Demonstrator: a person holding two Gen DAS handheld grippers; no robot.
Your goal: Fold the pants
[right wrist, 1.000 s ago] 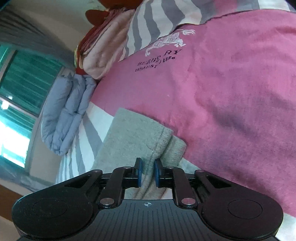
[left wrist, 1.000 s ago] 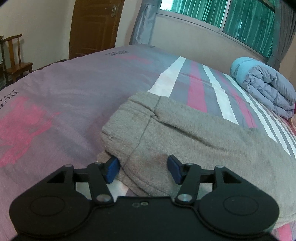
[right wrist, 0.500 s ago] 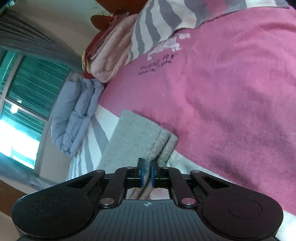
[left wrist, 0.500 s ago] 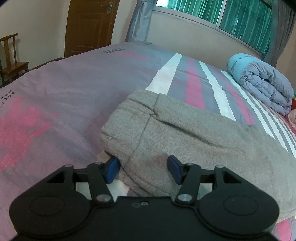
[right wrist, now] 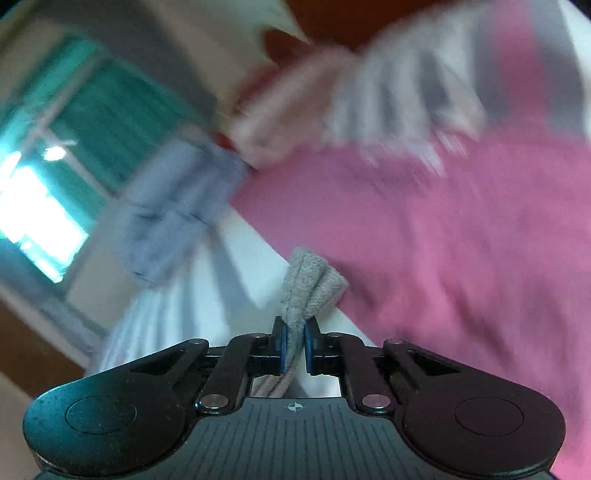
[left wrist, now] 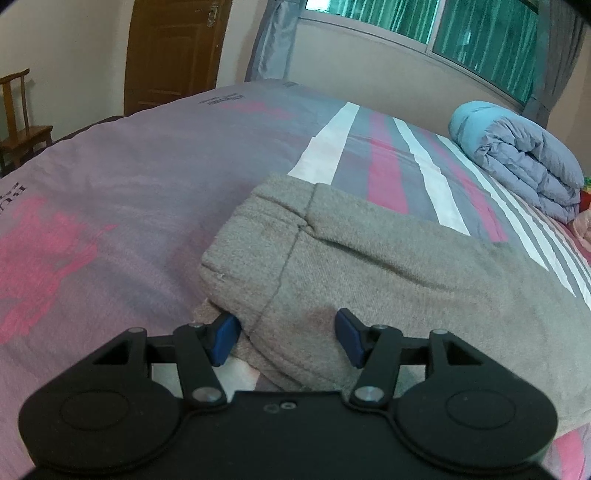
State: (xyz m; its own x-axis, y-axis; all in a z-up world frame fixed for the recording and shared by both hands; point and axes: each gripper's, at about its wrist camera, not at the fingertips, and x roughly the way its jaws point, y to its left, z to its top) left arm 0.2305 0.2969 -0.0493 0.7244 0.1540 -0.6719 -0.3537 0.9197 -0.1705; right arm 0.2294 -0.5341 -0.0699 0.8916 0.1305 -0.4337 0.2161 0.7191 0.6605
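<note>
Lifted since a second ago, the right gripper (right wrist: 294, 345) closes on the pants (right wrist: 310, 284); blurred bedspread (right wrist: 461, 240) behind. Left gripper (left wrist: 286, 338) stands apart, straddling the waistband at 6 o'clock.

Pants (left wrist: 369, 273): on the bed (left wrist: 155, 192), centre of the left wrist view, lower edge between the left gripper (left wrist: 288, 338) fingers.
Rolled quilt (left wrist: 517, 158): on the bed at 2 o'clock from the pants.
Door (left wrist: 173, 55): at 11 o'clock, behind the bed.
Chair (left wrist: 22, 122): at 10 o'clock, beside the bed.
Window (left wrist: 461, 26): at 1 o'clock, behind the quilt.
</note>
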